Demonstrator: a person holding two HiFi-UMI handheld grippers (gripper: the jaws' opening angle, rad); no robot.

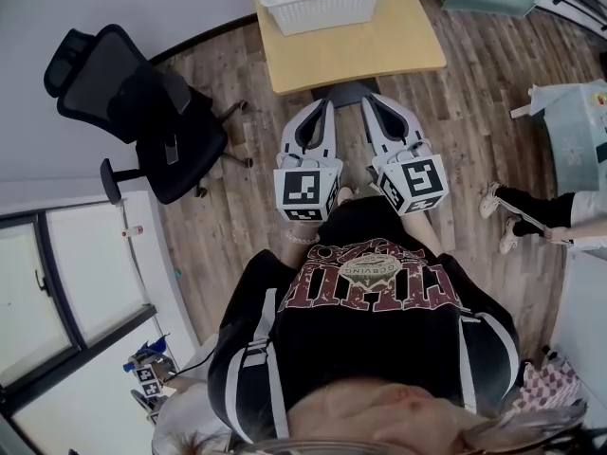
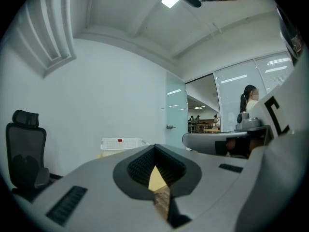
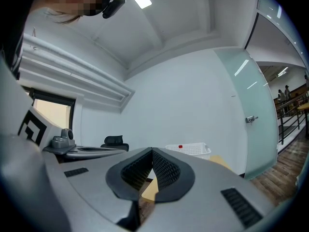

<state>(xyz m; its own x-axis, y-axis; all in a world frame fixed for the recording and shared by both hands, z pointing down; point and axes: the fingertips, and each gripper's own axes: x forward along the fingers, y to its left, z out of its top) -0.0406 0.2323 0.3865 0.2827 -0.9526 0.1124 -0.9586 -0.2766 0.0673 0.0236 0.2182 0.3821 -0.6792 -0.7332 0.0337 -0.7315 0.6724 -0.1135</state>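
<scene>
I hold both grippers low in front of me, side by side, their tips pointing at a small wooden table (image 1: pixel 379 50). My left gripper (image 1: pixel 325 107) is shut with nothing in it; in the left gripper view its jaws (image 2: pixel 155 147) meet at the tip. The right gripper (image 1: pixel 372 102) is also shut and empty, its ribbed pads touching (image 3: pixel 152 150). On the table's far end stands a white slatted basket (image 1: pixel 318 0) with a red-capped item (image 2: pixel 120 140) inside. Both grippers hang over the wooden floor, short of the table's near edge.
A black office chair (image 1: pixel 133 102) stands left of the table by the wall. Another person's legs and shoes (image 1: pixel 503 218) are at the right, near a pale table (image 1: pixel 579 126). A frosted glass door (image 3: pixel 260 120) is to the right. Window frames (image 1: pixel 66 282) run along the left.
</scene>
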